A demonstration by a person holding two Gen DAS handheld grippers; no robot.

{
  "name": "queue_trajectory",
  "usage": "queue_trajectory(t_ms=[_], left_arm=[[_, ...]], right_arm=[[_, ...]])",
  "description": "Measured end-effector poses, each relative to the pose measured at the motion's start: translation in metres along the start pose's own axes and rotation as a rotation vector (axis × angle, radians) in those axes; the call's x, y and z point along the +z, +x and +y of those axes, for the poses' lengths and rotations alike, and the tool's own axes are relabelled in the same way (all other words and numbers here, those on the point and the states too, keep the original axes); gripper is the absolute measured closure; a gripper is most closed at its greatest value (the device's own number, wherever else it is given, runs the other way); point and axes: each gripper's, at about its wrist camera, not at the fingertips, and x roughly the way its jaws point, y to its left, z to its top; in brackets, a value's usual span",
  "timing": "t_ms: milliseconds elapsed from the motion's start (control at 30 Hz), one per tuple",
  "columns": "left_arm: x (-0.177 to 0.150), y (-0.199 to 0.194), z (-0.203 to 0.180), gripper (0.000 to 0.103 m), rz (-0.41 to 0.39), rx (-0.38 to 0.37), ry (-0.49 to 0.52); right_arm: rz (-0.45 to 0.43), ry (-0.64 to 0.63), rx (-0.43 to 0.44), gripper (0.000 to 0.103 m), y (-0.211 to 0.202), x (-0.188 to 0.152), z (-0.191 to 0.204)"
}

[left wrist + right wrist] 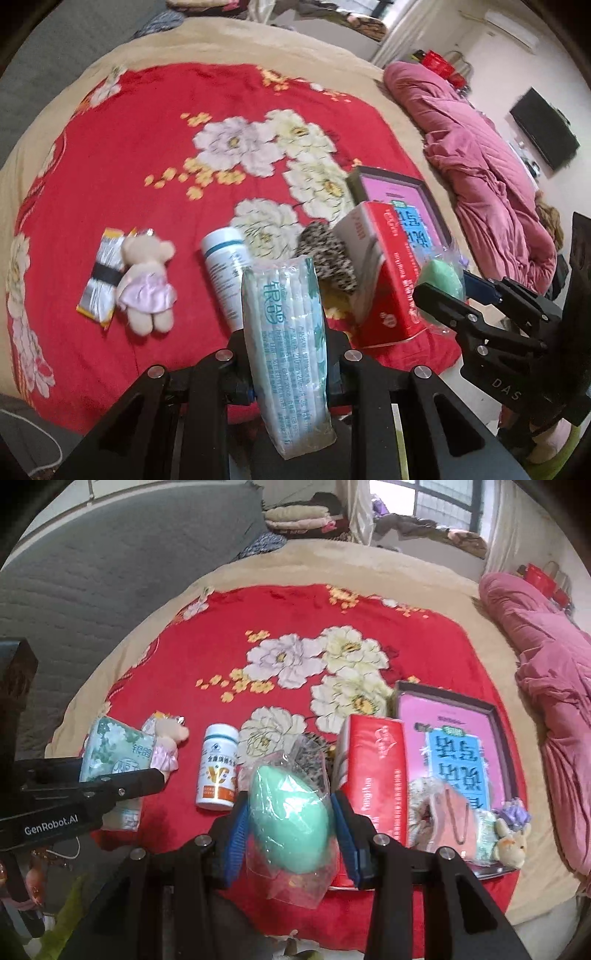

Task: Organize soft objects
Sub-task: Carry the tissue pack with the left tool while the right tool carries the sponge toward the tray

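My left gripper (288, 369) is shut on a pale green tissue pack (286, 339), held upright above the bed's near edge; the pack also shows in the right wrist view (118, 753). My right gripper (291, 834) is shut on a green egg-shaped sponge in clear wrap (291, 816), seen in the left wrist view (441, 280) beside the red box. A small teddy bear in a pink dress (146, 280) lies on the red floral blanket (147, 147). A dark tray (498, 738) holds a pink book, a pink pouch (450, 819) and a small plush (511, 843).
A white pill bottle (218, 768) lies mid-blanket. A red box (373, 779) stands next to the tray. A leopard-print soft item (328, 258) lies behind the bottle. A foil packet (101, 273) lies by the bear. A pink quilt (546, 686) is piled on the right.
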Motion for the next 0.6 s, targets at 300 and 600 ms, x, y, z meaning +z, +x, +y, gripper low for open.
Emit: queue_trajectory(t_ms=[300,600], left_arm=[[0.007,-0.007,-0.043,0.079,-0.012,-0.019,0.093],[0.015,-0.019,-0.078,0.079,-0.037,-0.037,0.153]], right_arm=[[-0.068,0.050,-0.019,0.059,-0.035,0.003,-0.021],[-0.120,0.082,-0.041,0.059,-0.061,0.005,-0.037]])
